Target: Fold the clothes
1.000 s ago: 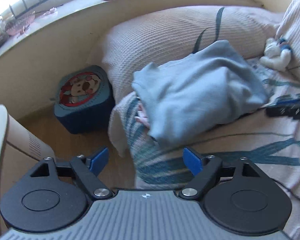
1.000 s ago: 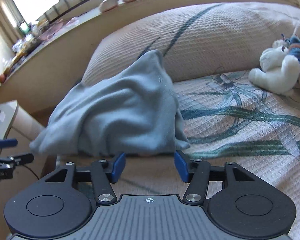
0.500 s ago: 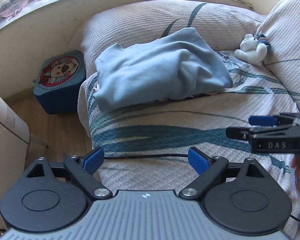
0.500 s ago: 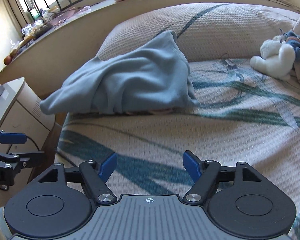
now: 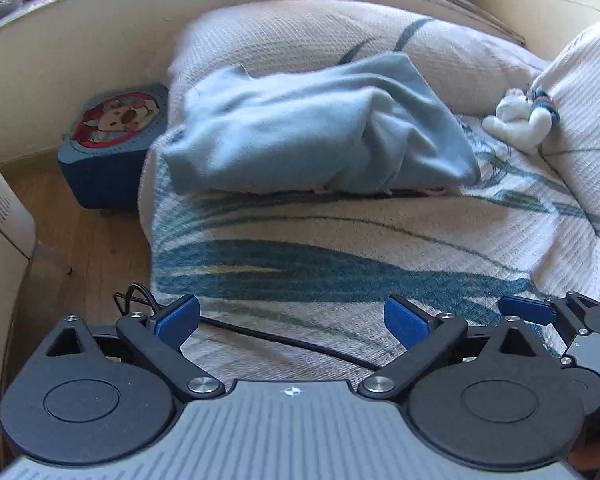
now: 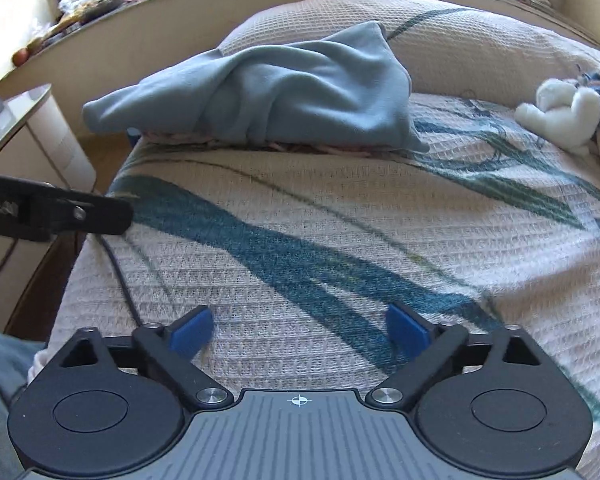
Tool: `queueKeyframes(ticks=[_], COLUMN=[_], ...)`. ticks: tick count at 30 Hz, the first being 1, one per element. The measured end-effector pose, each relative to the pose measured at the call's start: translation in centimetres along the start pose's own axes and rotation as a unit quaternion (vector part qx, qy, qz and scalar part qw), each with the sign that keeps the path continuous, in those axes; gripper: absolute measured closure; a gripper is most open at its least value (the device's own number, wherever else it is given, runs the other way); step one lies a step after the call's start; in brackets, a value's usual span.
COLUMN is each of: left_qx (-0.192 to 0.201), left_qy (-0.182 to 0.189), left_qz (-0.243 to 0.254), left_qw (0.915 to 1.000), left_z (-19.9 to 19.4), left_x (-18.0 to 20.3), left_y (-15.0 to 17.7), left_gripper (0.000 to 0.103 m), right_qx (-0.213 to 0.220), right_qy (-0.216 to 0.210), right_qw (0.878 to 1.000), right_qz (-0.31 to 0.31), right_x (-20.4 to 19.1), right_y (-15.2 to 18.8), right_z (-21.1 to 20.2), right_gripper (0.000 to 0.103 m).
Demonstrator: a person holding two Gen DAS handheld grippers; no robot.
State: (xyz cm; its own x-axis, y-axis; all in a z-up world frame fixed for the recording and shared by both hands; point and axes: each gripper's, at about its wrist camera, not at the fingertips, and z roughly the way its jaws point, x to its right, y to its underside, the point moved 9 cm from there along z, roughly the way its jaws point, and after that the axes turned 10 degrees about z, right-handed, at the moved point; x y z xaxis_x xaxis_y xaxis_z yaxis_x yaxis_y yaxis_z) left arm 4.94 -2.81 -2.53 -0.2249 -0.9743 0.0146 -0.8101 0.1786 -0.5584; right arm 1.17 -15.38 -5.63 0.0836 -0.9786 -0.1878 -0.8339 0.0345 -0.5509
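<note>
Jaws spread wide on both: left gripper [image 5: 292, 316] and right gripper [image 6: 298, 330] have just been opening, nothing between the pads, only bare bedspread under them. Neither touches cloth. My read: release done, hands parked low at the near edge, ready for the next piece.

Bedspread [image 6: 340, 240] is the work surface, cream weave with teal leaf streaks, near half bare. That's likely the folding zone, which explains why the pile sits far.

Pillow [image 5: 300, 36] at the far end acts as a backstop; the garment's far corner leans up on it.

Light blue garment [image 5: 320, 136] is stacked at the far-left of the bed, against the pillow, well apart from both grippers. Long axis runs left-right across the bed. One end tapers toward the left edge and slightly overhangs it; a peaked corner points far, up the pillow. Fold looks loose, lumpy. A pinkish layer shows under its near hem, can't tell what.

Blue box [image 5: 112, 144] is on the floor, left of the bed.

Plush toy [image 6: 560, 116] far right, clear of the work.

Black cable [image 5: 284, 340] crosses the near edge just beyond the left gripper; snag risk.
</note>
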Motion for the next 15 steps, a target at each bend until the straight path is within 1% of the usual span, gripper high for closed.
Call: queueKeyframes(ticks=[3,4,7,15], left_qx=[-0.022,-0.027,-0.042,-0.054], left_qy=[-0.002,-0.005,-0.013,-0.01], left_qz=[0.011,0.012,0.015,0.008], left_qw=[0.9997,0.9995,0.9989,0.9985], left_z=[1.6,2.0,3.1,3.6], left_x=[0.6,0.6,0.7,0.5], left_y=[0.6,0.7,1.1,1.3], left_gripper=[0.003,0.0,0.0,0.0], right_qx=[0.011,0.014,0.023,0.035], right_qy=[0.004,0.004,0.002,0.004], right_qw=[1.0,1.0,1.0,0.999], right_qz=[0.014,0.014,0.015,0.013], right_x=[0.0,0.1,0.2,0.2], right_y=[0.3,0.4,0.6,0.8], right_z=[0.1,0.1,0.1,0.2], right_gripper=[0.0,0.0,0.0,0.0])
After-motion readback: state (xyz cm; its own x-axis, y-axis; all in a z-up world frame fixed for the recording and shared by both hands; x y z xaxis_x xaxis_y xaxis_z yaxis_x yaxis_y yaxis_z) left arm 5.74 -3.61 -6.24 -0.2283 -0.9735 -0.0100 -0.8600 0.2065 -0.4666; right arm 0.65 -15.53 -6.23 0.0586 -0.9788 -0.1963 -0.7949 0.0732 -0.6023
